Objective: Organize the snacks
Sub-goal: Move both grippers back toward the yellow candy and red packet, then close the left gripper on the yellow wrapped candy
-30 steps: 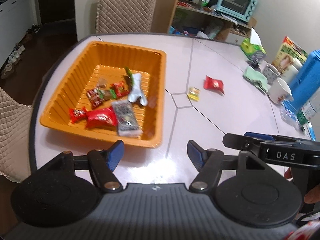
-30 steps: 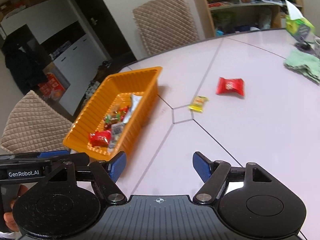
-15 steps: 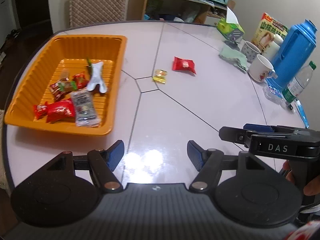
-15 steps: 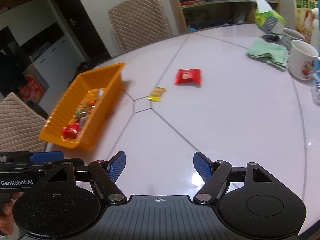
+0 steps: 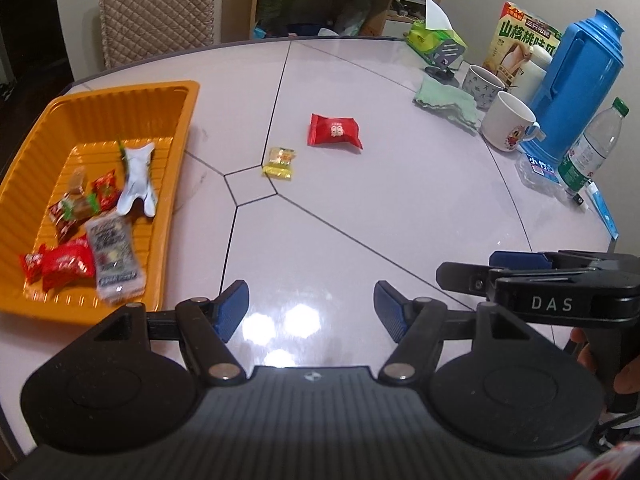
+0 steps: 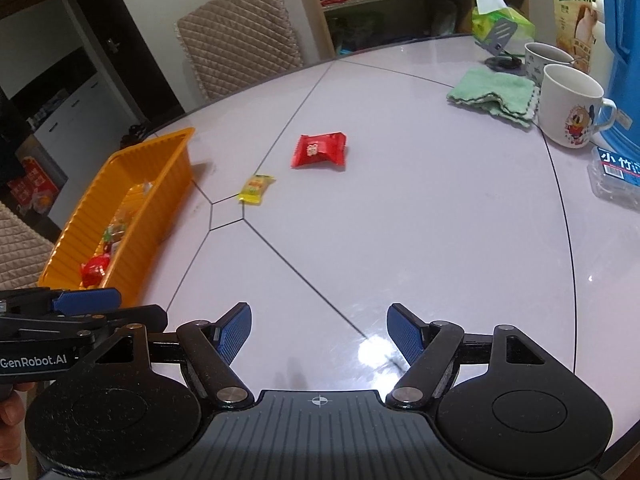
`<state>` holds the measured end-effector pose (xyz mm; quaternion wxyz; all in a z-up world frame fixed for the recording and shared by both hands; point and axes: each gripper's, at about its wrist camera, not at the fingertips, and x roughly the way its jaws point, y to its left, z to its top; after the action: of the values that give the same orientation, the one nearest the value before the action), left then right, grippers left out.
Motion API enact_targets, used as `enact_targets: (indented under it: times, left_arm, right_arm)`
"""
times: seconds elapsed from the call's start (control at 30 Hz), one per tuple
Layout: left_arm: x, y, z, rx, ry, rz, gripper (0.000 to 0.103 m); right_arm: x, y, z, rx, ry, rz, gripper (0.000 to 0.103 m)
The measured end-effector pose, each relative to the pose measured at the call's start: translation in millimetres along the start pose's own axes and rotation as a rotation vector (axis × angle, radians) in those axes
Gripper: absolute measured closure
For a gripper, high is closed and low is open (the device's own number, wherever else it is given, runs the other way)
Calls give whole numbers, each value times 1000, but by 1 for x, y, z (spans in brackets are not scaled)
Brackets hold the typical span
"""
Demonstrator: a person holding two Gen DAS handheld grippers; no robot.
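Note:
An orange tray (image 5: 100, 100) at the table's left holds several wrapped snacks, among them a red packet (image 5: 66, 266) and a white one (image 5: 138, 180). The tray also shows in the right wrist view (image 6: 160, 168). A red snack packet (image 5: 334, 131) (image 6: 319, 151) and a small yellow candy (image 5: 280, 163) (image 6: 255, 189) lie loose on the white table, right of the tray. My left gripper (image 5: 311, 310) is open and empty above the near table. My right gripper (image 6: 319, 334) is open and empty, well short of both loose snacks.
At the right stand two mugs (image 5: 507, 126), a green cloth (image 5: 446, 102), a blue thermos (image 5: 576, 80), a water bottle (image 5: 592, 148), a tissue box (image 5: 434, 38) and a cereal box (image 5: 520, 44). A quilted chair (image 6: 240, 36) stands behind the table.
Both grippers have swung to the right, away from the tray; the loose red and yellow snacks now sit near the centre of both views. Both grippers stay open.

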<state>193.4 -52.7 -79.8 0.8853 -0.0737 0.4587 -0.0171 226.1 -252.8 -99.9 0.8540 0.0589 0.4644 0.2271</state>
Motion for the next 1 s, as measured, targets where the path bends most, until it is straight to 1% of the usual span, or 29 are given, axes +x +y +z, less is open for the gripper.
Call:
enact_targets:
  times: [0.17,0.3,0.5,0.6,0.8,0.9,1.0]
  left_arm:
    - [19,1,15,19,-5,12,39]
    - [35,1,29,45,-21,19,43]
    - [58,2,52,71,-50,18,46]
    - [71,3,65,77,-58,19,50]
    - [98,9,84,80,-51,40,51]
    - [110,13,91,58,-42,47,52]
    - [123,17,97,37,-29,52,55]
  right_arm:
    - [11,-8,8,12,1,-16,28]
    - [20,-14,16,19,-4,-29,28]
    - [35,-24,34,43,-20,-37,28]
    - [43,-27,44,45,-30,-34,28]
    - [60,-32,63,37,-45,-34,28]
    - [68,-36,71,37,-49,-30,28]
    - [76,-38,77,37,-44,-33,28]
